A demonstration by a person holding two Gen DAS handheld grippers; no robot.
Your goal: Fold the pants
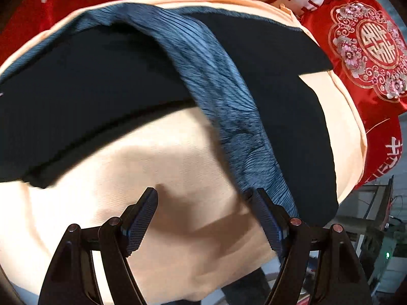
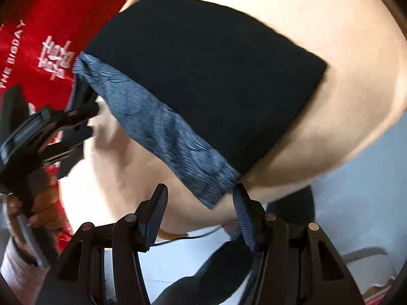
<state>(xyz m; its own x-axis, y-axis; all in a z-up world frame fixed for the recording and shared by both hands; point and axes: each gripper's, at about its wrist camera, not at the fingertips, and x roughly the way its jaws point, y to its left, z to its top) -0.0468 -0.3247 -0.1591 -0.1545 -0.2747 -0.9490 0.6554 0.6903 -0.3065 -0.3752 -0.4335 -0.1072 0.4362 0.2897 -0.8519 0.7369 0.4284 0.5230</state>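
Black pants (image 1: 101,96) with a blue-grey ribbed waistband (image 1: 223,101) lie spread on a peach sheet (image 1: 152,178). In the left wrist view my left gripper (image 1: 204,195) stands open over bare sheet, with its right finger beside the waistband's near end. In the right wrist view the pants (image 2: 203,76) appear as a dark slab, the waistband (image 2: 157,127) running along their near edge. My right gripper (image 2: 199,190) is open, and the waistband's corner shows between its fingertips without the pads pressing on it. The left gripper (image 2: 94,114) shows at the left, held by a hand (image 2: 40,216).
A red embroidered cushion (image 1: 368,50) sits at the sheet's far right. Red bedding with white characters (image 2: 51,50) lies beyond the pants. The sheet's edge drops to a pale floor (image 2: 356,178). Shelving and clutter (image 1: 376,216) stand past the bed's corner.
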